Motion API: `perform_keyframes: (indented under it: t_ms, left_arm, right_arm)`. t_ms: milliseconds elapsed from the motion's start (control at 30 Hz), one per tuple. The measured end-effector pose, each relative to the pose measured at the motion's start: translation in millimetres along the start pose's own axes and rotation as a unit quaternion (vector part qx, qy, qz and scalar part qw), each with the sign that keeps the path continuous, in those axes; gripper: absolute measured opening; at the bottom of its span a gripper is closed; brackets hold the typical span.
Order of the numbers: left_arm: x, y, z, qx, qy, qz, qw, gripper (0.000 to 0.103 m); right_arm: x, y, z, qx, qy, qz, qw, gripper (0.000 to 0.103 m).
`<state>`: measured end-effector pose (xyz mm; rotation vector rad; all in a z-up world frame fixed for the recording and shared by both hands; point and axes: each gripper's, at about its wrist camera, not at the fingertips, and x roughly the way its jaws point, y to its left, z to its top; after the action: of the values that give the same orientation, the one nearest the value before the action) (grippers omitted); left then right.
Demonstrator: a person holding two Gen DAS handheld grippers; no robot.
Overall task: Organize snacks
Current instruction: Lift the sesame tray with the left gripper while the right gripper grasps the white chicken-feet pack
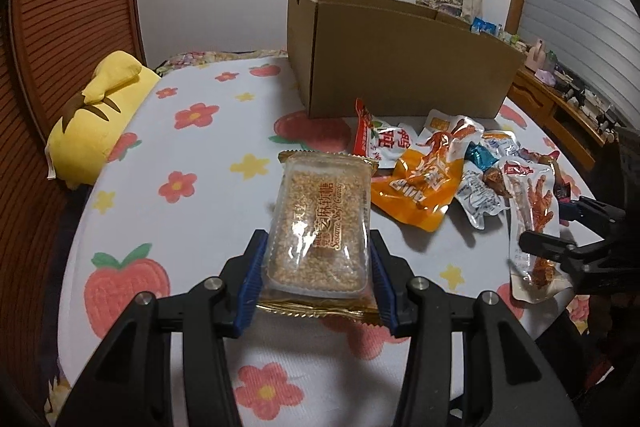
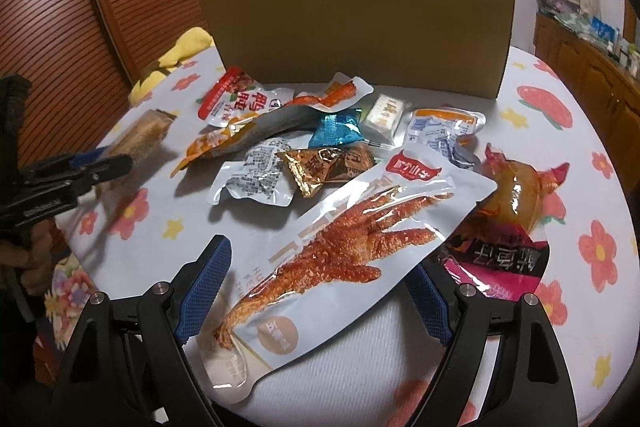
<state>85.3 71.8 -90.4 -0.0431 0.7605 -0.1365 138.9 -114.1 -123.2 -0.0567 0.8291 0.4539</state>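
Keep your left tool (image 1: 318,259) clenched on the sesame candy pack (image 1: 320,223), lifted above the bed (image 1: 192,187), and carry it to the cardboard box (image 1: 400,67) at the far edge. Your right tool (image 2: 320,291) is released, straddling the chicken-foot pouch (image 2: 340,247) amid the snack pile on the floral sheet

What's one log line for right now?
left gripper: holding sesame candy pack | right gripper: open around chicken foot pack | box: behind snacks
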Motion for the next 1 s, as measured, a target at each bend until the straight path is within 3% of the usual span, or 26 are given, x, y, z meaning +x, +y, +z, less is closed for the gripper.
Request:
perform_keyframes:
  t_ms: [233, 400, 600, 1000]
  left_arm:
    - [-10.9, -10.0, 2.4, 0.006, -0.014, -0.005, 0.9999, 0.048]
    - [-13.7, -15.5, 1.6, 0.007, -0.016, -0.014, 0.9997, 0.048]
    - [-19.6, -21.0, -0.1, 0.007, -0.023, -0.017, 0.9996, 0.048]
    - [-25.0, -28.7, 0.3, 0.008, -0.031, -0.023, 0.9992, 0.048]
  right_arm:
    - [3.0, 8.5, -2.8, -0.039, -0.002, -0.038, 0.999, 0.074]
    - [1.1, 12.0, -3.2, -0.05, -0.004, -0.037, 0.998, 0.052]
    - [-3.5, 10.0, 0.1, -0.044, -0.006, -0.036, 0.998, 0.034]
    - [-25.2, -2.5, 8.8, -0.035, -0.032, -0.049, 0.998, 0.024]
